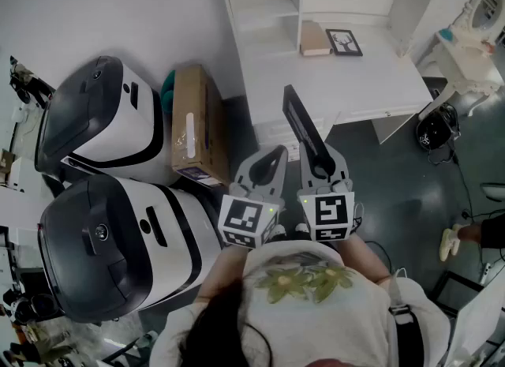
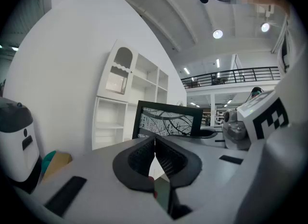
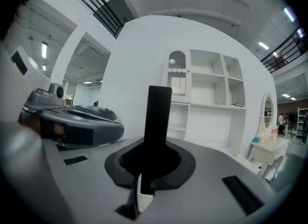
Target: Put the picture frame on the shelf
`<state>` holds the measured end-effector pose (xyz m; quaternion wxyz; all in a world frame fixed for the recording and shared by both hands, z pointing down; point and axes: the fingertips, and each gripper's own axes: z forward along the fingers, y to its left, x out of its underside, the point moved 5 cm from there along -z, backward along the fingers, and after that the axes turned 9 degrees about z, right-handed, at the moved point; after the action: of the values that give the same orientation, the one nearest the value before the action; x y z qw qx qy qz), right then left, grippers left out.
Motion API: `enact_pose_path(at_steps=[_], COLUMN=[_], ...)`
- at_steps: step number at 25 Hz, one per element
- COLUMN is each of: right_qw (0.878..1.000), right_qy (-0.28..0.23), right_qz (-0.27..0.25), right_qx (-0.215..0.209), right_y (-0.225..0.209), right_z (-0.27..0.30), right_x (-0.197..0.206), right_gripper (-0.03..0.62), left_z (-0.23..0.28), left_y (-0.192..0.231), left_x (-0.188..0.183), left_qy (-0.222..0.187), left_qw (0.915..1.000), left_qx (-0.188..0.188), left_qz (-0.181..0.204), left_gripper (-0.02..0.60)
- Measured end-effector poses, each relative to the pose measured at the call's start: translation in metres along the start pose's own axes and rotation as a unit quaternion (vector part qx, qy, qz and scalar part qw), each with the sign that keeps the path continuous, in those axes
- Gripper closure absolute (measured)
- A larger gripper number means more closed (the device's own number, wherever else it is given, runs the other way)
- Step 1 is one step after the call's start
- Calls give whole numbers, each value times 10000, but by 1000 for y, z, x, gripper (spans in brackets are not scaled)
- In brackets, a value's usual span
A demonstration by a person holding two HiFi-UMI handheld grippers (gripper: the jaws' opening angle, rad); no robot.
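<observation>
Head view, from the left: what is seen first?

Two white-and-black machines (image 1: 102, 125) are seen, with a cardboard box (image 1: 193, 125) just beside them.

And the left hand-held gripper (image 1: 274, 156)?

It is held near the person's chest. In the left gripper view its jaws are pressed together, and nothing is gripped between them.

What is carried by the right hand-held gripper (image 1: 319, 170), just beside it?

The picture frame (image 1: 301, 121) is clamped by its lower edge. In the right gripper view it is seen edge-on, standing up from the jaws as a dark bar. A branch pattern on its face is shown in the left gripper view.

Where is the shelf (image 1: 268, 2)?

Ahead, against the wall and well apart from the held frame. A white tabletop (image 1: 331, 81) lies to its right, and a smaller framed picture (image 1: 345, 42) is laid on it.
</observation>
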<state>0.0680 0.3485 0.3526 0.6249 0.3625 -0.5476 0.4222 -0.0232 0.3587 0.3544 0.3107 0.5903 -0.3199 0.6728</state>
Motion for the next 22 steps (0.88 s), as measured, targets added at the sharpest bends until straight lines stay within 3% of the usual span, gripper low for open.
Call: enact_pose_path(at_steps=[10, 22], right_qw=[9998, 9988], right_qy=[130, 254], right_qz=[135, 352], right_qx=[39, 205], right_y=[13, -27], right_z=[5, 54], right_x=[16, 25], right_gripper=[553, 553], left_z=[-5, 51], left_y=[13, 32], left_x=[12, 25], left_qy=[15, 218], left_qw=[9997, 9988], left_qx=[124, 360], left_qz=[-192, -248], left_gripper=[551, 551])
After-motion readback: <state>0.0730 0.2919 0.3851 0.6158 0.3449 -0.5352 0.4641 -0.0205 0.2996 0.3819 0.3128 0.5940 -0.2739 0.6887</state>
